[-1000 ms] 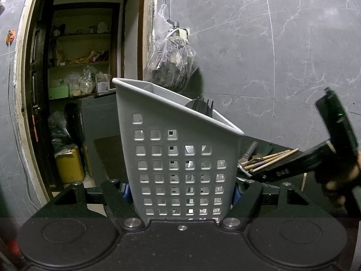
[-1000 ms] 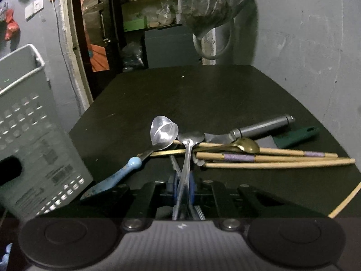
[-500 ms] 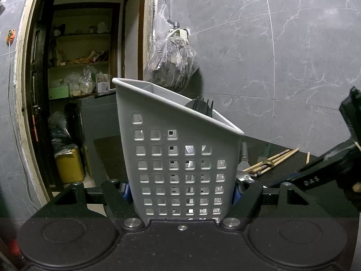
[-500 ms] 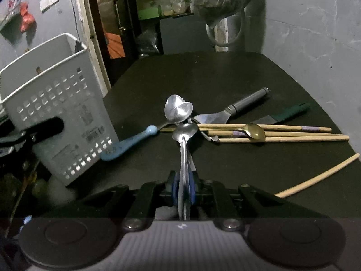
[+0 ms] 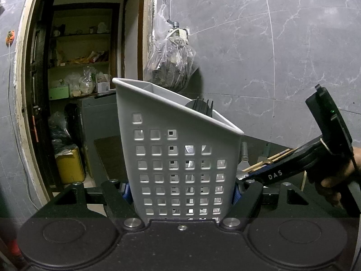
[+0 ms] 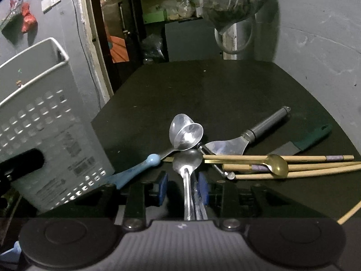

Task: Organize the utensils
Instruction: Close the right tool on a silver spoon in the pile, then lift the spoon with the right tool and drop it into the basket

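My left gripper [image 5: 181,192] is shut on a grey perforated utensil basket [image 5: 180,158] and holds it tilted, with a black utensil [image 5: 200,107] poking out of its top. In the right wrist view the same basket [image 6: 40,122] stands at the left. My right gripper [image 6: 183,186] is opening. A steel spoon [image 6: 187,164] lies lengthwise between its blue pads, nearer the right one, and neither pad presses on it. Its bowl touches a blue-handled spoon [image 6: 135,171]. The right gripper [image 5: 270,176] also shows in the left wrist view, held by a hand.
On the dark table [image 6: 225,90] lie a grey-handled spatula [image 6: 266,126], a green-handled knife [image 6: 311,137], a gold spoon [image 6: 277,166] and several wooden chopsticks [image 6: 315,158]. A plastic bag [image 6: 230,2] hangs by the wall. A doorway with shelves [image 5: 79,67] is at the left.
The right jaws have parted from the steel spoon's handle, which they pinched before. The right gripper pulled away from the utensil pile, then came back close to it. The left gripper and basket kept still.
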Action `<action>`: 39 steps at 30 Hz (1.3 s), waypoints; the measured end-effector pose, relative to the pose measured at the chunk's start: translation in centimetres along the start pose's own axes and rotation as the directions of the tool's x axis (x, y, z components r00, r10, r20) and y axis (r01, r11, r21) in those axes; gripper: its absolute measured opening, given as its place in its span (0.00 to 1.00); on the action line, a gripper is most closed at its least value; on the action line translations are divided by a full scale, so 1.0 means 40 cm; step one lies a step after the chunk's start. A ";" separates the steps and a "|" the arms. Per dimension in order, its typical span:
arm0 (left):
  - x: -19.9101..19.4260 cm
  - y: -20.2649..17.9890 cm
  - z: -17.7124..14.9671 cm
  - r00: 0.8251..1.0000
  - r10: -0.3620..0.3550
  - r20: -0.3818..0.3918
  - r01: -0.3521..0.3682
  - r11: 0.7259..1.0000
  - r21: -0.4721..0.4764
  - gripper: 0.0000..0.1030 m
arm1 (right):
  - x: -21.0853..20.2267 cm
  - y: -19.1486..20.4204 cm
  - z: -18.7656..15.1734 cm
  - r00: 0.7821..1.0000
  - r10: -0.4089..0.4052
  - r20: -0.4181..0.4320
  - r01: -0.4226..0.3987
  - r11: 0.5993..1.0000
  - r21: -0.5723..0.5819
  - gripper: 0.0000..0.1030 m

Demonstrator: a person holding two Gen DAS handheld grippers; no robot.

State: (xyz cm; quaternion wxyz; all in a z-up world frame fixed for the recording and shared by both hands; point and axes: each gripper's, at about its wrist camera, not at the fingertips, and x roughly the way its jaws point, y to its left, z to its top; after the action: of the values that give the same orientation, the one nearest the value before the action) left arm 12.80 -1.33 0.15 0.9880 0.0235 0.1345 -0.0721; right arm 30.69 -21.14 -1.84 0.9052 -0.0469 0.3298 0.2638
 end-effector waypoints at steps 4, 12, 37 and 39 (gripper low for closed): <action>0.004 -0.002 0.002 1.000 0.000 0.001 0.000 1.000 0.004 0.74 | -0.001 -0.002 -0.001 1.000 -0.010 0.003 0.010 1.000 -0.002 0.13; 0.004 -0.003 0.002 1.000 0.000 0.000 0.000 1.000 0.002 0.74 | -0.049 -0.005 -0.012 0.995 0.028 0.098 -0.031 0.999 0.022 0.02; 0.007 -0.005 0.001 1.000 -0.003 0.000 0.003 1.000 0.009 0.74 | -0.126 -0.027 0.006 0.956 0.085 0.281 -0.117 0.988 0.100 0.02; 0.006 -0.005 0.001 1.000 -0.004 0.000 0.004 1.000 0.010 0.74 | -0.165 -0.023 0.018 0.925 0.103 0.367 -0.150 0.983 0.103 0.02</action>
State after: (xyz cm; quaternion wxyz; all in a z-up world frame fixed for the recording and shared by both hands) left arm 13.02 -1.58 0.13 0.9877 0.0280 0.1342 -0.0747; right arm 27.31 -24.68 2.76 0.9325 0.0823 0.1770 0.3039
